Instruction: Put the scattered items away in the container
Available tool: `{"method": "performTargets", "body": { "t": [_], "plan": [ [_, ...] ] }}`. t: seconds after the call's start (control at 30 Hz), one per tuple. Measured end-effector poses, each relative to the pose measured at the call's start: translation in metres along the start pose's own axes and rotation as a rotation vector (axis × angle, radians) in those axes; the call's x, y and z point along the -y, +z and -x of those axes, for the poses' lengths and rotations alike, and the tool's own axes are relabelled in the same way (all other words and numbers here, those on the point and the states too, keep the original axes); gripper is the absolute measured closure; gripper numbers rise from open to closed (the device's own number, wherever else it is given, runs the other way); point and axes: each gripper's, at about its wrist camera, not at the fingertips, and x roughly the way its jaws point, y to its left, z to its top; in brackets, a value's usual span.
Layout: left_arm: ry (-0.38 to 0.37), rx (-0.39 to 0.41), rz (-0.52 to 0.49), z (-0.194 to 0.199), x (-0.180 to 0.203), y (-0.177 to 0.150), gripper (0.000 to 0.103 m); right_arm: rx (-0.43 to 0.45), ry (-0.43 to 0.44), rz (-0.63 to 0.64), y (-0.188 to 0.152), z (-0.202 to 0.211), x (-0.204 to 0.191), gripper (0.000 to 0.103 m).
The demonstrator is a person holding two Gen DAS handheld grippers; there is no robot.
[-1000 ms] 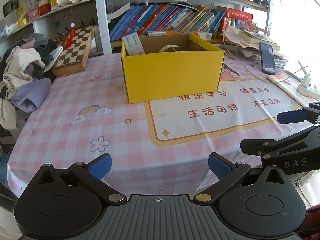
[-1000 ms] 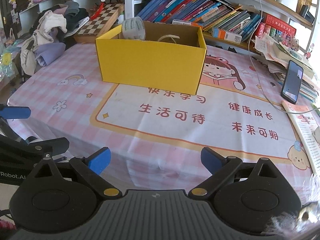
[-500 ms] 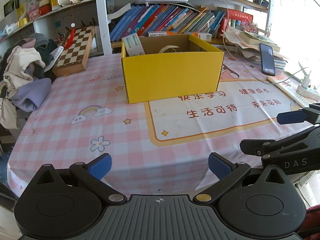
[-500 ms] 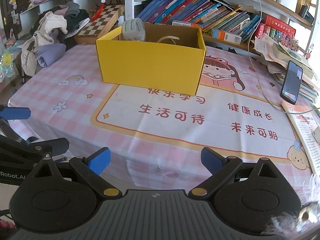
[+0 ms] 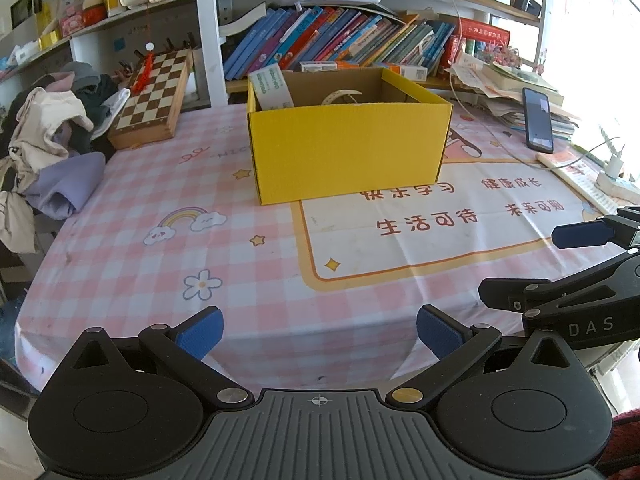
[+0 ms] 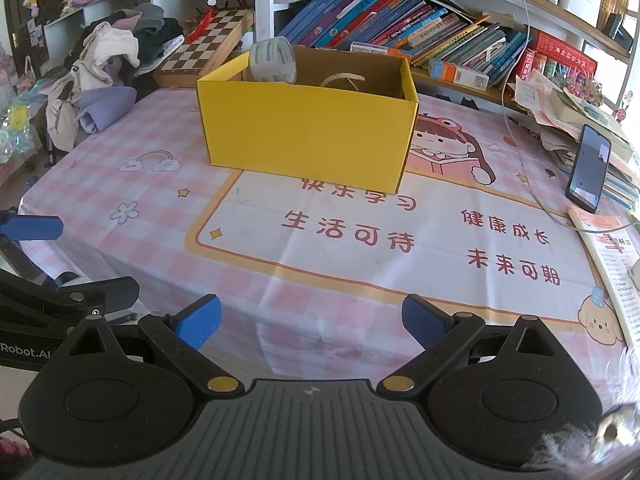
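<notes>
A yellow cardboard box (image 5: 348, 152) stands open in the middle of the table; it also shows in the right wrist view (image 6: 304, 136). A white roll with green print (image 5: 271, 86) leans in its left back corner (image 6: 273, 60), and a pale curved strip (image 5: 340, 96) rises inside. My left gripper (image 5: 318, 332) is open and empty over the table's near edge. My right gripper (image 6: 310, 320) is open and empty at the same edge, to the right of the left one.
A pink checked tablecloth (image 5: 160, 208) covers the table. A chessboard box (image 5: 154, 96) and a clothes pile (image 5: 48, 148) lie at the left. A phone (image 6: 590, 168), papers and a cable lie at the right. Bookshelves (image 5: 340, 40) stand behind.
</notes>
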Motion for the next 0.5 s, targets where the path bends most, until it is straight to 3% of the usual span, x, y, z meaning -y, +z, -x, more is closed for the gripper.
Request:
{"method": "performTargets", "body": {
  "t": [0.37,0.5],
  "plan": [
    [-0.009,-0.006,0.010,-0.0020,0.0011,-0.0008,0.000,-0.003,-0.003,0.000,0.0012,-0.0020,0.0004,0.005],
    [-0.058,0.034,0.030,0.0038,-0.0018,-0.0011,0.000,-0.001,0.003,-0.003,0.0007,-0.0016,0.0026,0.005]
  ]
}}
